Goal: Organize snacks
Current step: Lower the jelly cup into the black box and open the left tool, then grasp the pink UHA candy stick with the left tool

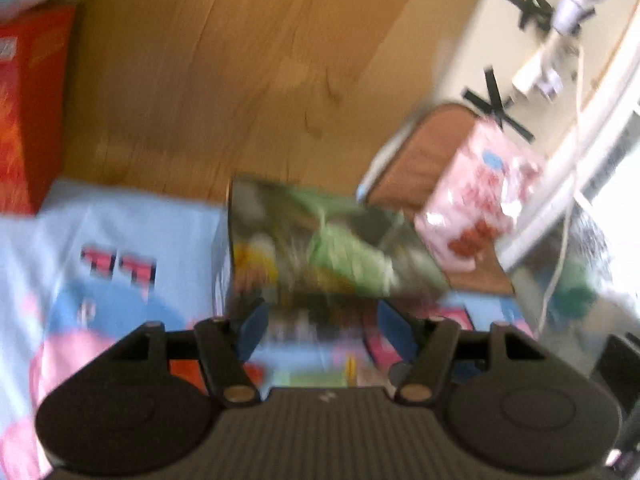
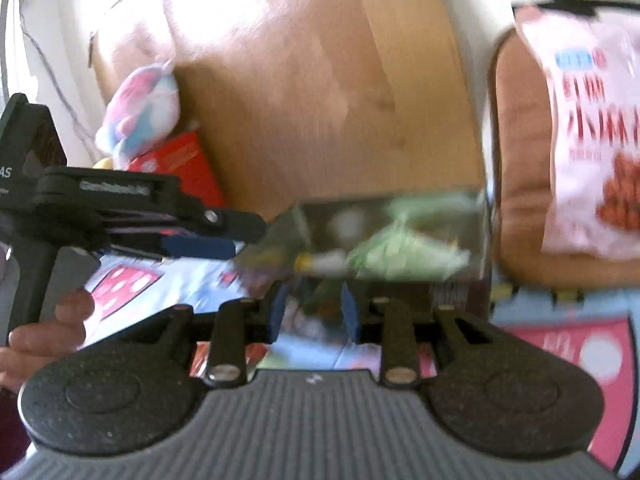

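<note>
A dark snack box with green print [image 1: 320, 240] is held up between both grippers, blurred by motion. My left gripper [image 1: 320, 320] has its blue pads on the box's near edge, jaws wide around it. My right gripper [image 2: 314, 308] is shut on the lower edge of the same box [image 2: 400, 240]. The left gripper also shows in the right wrist view [image 2: 224, 236], touching the box's left end. A pink snack bag [image 1: 476, 200] lies on a brown tray [image 1: 424, 152]; the bag also shows in the right wrist view [image 2: 592, 132].
A wooden floor [image 1: 240, 60] lies behind. A light-blue printed mat [image 1: 100, 248] is under the grippers. A red box [image 1: 28, 120] and a pastel plush toy [image 2: 140, 108] sit at the left. A white wall with black tape marks [image 1: 500, 96] and cables is at the right.
</note>
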